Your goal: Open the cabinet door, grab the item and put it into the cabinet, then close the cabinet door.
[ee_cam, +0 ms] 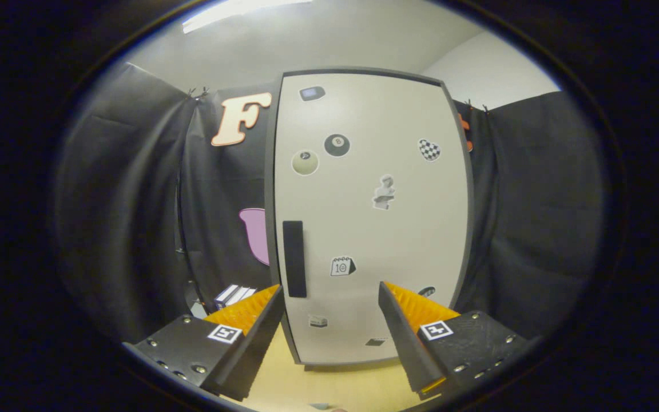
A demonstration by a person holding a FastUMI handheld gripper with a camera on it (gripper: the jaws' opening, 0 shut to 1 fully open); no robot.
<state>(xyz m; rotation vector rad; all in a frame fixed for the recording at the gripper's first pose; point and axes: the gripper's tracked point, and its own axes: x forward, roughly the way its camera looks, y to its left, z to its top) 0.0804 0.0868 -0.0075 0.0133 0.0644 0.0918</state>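
- The gripper (329, 297) is spread wide, its two fingers well apart and holding nothing.
- Straight ahead of the fingers stands the cabinet (372, 217), upright on the table (329, 383), its pale door (398, 240) shut and facing the tool.
- The lower part of the door shows in the gap between the fingers; neither finger touches it.
- The handle (294, 258), a dark upright bar, sits by the door's left edge, just beyond the left fingertip (269, 294) and a little inside it.
- The right fingertip (389, 292) points at the lower right part of the door.
- Stickers dot the door: two billiard balls (336, 145) high up, a checkered heart (429, 149) toward the right, a small figure (384, 193) near the middle, a calendar (342, 266) between and above the fingertips, a few smaller ones lower down.
- Left of the cabinet, just past the left finger, a small striped box (235, 294) lies by the cloth wall (129, 200); I cannot tell for sure that this is the item to be put away.
- The bare tabletop runs from under the fingers to the cabinet's foot.
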